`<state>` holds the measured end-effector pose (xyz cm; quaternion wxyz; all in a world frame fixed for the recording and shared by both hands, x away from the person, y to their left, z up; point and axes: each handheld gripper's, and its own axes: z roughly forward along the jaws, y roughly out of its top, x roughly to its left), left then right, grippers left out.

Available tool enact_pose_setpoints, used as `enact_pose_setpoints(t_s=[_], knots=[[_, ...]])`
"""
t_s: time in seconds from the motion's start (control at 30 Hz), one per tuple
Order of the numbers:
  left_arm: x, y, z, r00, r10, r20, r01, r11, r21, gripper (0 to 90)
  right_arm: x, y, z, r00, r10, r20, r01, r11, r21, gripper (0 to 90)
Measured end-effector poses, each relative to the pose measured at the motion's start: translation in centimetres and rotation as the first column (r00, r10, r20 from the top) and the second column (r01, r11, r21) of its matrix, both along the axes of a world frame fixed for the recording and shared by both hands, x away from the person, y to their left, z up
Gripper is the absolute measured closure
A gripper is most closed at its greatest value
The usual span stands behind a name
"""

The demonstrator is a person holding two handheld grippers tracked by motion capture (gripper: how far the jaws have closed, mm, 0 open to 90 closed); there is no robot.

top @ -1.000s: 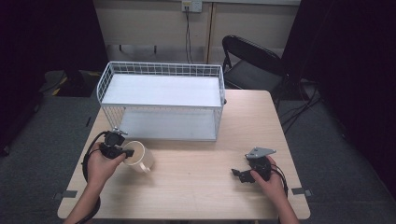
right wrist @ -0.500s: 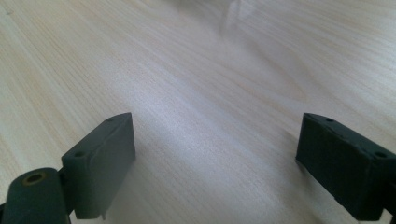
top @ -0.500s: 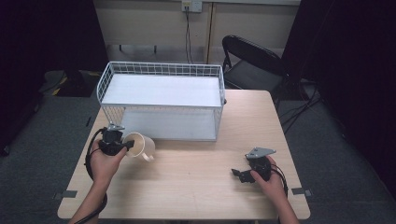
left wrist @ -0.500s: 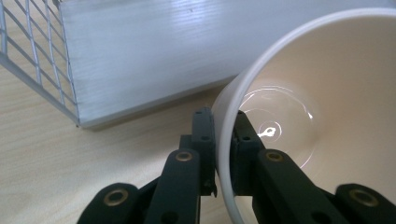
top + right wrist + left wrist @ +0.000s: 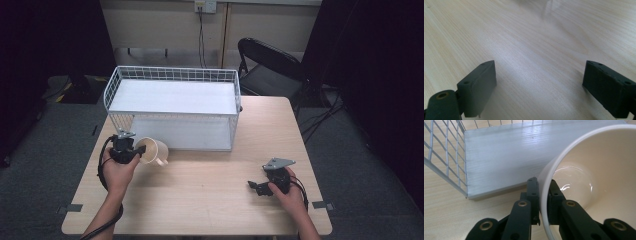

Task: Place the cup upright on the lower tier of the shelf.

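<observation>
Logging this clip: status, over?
Left gripper shut on cup rim, beside wire rack. Right gripper open over table. Nothing blocking.

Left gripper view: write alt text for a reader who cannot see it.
The left gripper has its two black jaws clamped on the rim of a cream ceramic mug, one jaw outside the wall and one inside. Behind it, a white wire rack with a white floor panel stands on the pale wooden table.

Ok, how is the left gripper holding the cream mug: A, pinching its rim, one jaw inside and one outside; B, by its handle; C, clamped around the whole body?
A: the left gripper pinches the mug wall at its rim, one jaw inside, one outside.
</observation>
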<state>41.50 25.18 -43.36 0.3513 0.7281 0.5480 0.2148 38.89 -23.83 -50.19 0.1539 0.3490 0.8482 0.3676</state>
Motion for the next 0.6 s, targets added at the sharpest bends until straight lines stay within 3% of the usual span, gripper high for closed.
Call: enact_pose_setpoints(t_s=[0.6], knots=[[0.83,-0.83,-0.49,0.9934,0.082,0.081,-0.08,0.9966,-0.02,83.7,0.0,0.0,0.0,1.0,0.0,-0.001,0.0,1.0,0.0,10.9]])
